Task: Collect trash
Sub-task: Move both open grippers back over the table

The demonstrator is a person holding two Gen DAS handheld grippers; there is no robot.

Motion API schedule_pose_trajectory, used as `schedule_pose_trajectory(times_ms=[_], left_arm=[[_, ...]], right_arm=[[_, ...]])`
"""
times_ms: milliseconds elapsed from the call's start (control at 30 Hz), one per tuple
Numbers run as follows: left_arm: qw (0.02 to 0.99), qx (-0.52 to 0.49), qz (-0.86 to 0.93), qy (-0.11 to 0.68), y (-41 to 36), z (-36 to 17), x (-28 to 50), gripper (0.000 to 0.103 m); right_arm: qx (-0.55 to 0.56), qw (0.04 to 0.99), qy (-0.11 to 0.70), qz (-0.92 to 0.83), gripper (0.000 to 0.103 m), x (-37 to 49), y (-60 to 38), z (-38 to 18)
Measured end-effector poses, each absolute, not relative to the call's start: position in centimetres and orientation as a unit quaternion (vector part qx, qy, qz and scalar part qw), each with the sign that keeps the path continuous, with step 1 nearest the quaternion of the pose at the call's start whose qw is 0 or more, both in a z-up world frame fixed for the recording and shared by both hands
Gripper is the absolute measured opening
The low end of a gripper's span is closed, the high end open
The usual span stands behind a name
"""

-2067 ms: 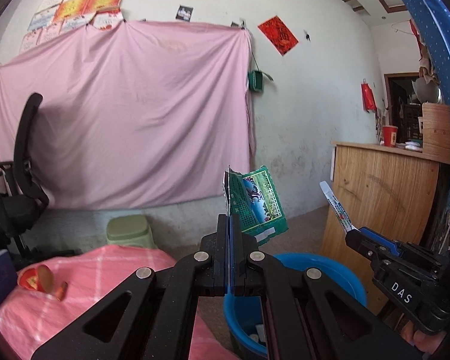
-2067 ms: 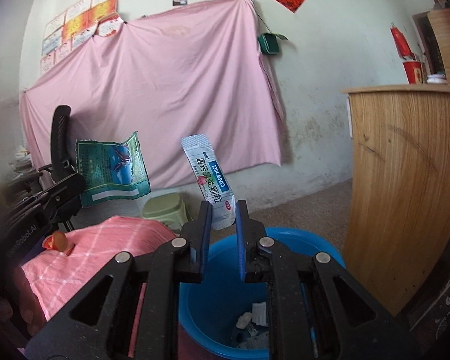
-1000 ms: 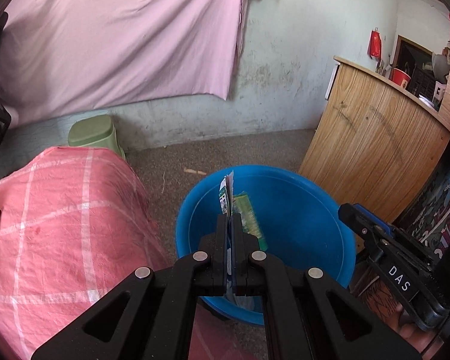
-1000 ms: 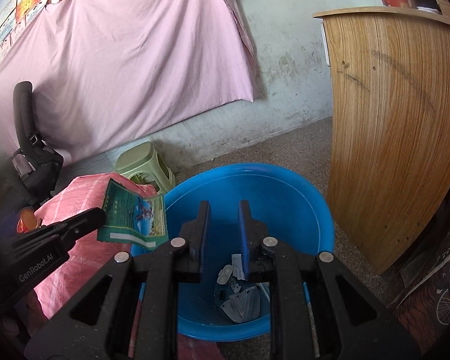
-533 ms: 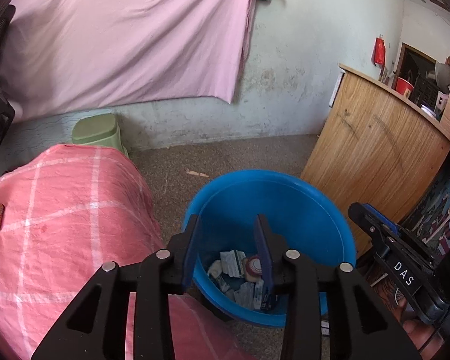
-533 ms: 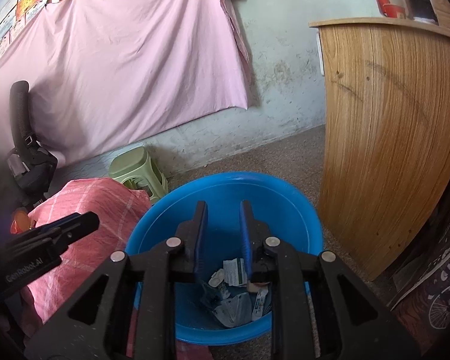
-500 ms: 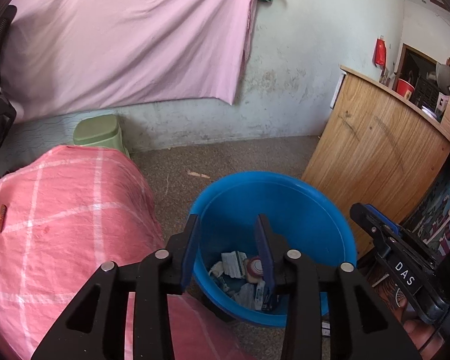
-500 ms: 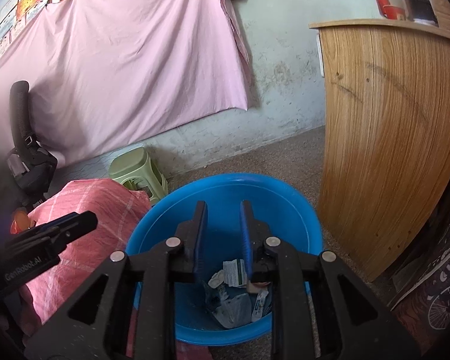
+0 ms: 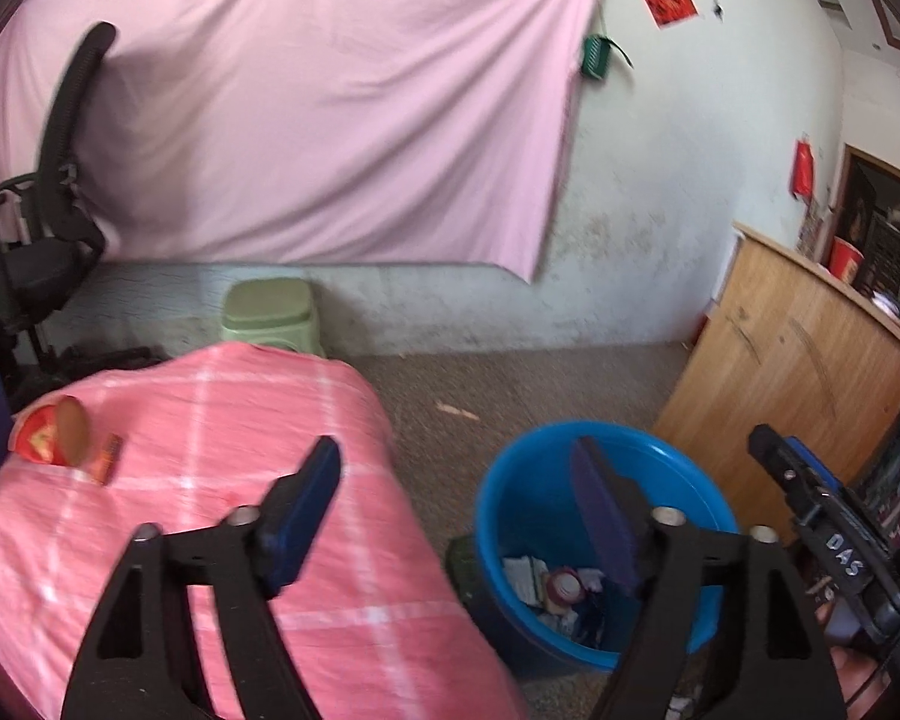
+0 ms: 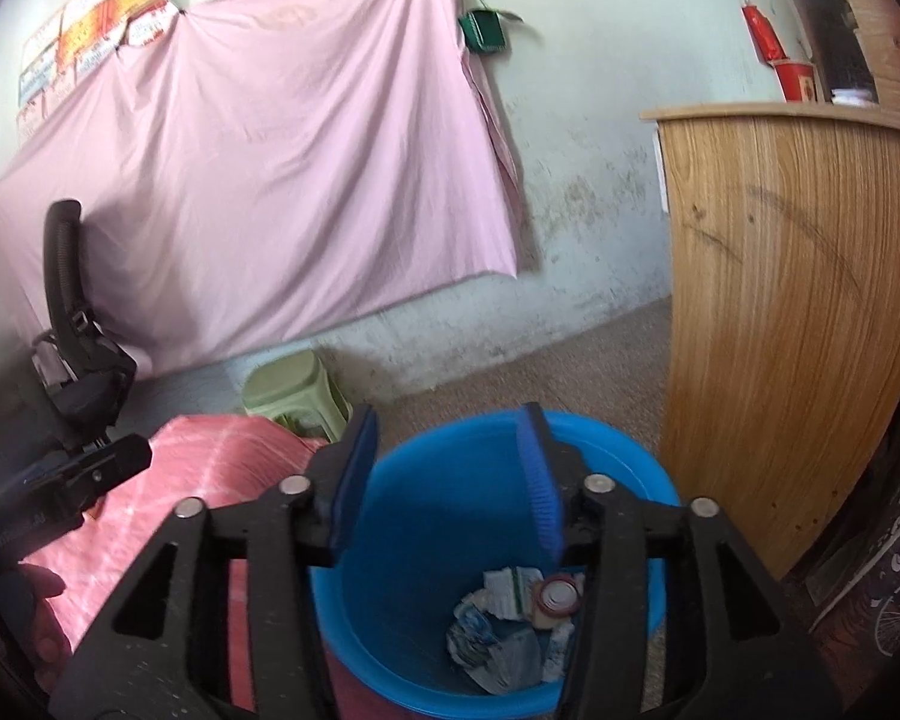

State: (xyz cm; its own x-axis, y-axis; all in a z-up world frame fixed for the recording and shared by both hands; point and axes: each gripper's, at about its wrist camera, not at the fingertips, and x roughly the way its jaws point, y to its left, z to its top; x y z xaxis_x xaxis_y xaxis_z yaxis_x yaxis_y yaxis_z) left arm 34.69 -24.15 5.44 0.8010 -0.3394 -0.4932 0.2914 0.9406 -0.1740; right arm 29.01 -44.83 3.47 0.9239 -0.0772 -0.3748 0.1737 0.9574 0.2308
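Left wrist view showed the left gripper (image 9: 456, 468) with its jaws just spread wide and nothing between them — the green packet it had pinched a second earlier was gone from the pads, dropped among the wrappers in the blue bucket (image 9: 678, 462). Its view had swung from the bucket toward the pink checked cloth (image 9: 222, 420) just left of it, where a red lid (image 9: 45, 435) and a small orange wrapper (image 9: 107, 459) lay, well apart from the bucket. Right wrist view gave the same story: the right gripper (image 10: 447, 456) hung above the bucket, jaws just opened and empty, the white tube it had carried two seconds before no longer held. Both loads looked delivered, so the bits on the cloth seemed next. The bucket was smooth, round, glossy plastic; its trash (image 10: 513, 612) was crumpled paper and foil plus a small round tin. The cloth was soft and rumpled over a humped shape — right of the bucket stood a curved wood-grain counter (image 10: 780, 300).
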Motion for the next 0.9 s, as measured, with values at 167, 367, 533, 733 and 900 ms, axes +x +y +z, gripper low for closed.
schedule_pose_trajectory(times_ms=[167,367,533,733,900], left_arm=[[0.968,-0.056,-0.122,0.213,-20.9,6.5,33.6,0.099],[0.980,-0.053,-0.074,0.176,-16.9,7.4,33.2,0.101],[0.986,-0.059,-0.036,0.155,-13.3,7.3,32.7,0.101],[0.989,-0.062,-0.005,0.135,-9.3,7.4,31.6,0.101],[0.990,-0.066,0.018,0.122,-5.9,7.1,31.0,0.101]], right_arm=[[0.124,0.979,0.150,-0.065,0.103,28.9,-42.9,4.8],[0.112,0.988,0.092,-0.060,0.103,28.5,-39.9,6.4],[0.088,0.994,0.060,-0.031,0.103,28.2,-36.6,7.4],[0.060,0.997,0.040,0.006,0.103,28.3,-32.4,8.3],[0.054,0.997,0.046,0.034,0.103,29.1,-29.4,8.3]])
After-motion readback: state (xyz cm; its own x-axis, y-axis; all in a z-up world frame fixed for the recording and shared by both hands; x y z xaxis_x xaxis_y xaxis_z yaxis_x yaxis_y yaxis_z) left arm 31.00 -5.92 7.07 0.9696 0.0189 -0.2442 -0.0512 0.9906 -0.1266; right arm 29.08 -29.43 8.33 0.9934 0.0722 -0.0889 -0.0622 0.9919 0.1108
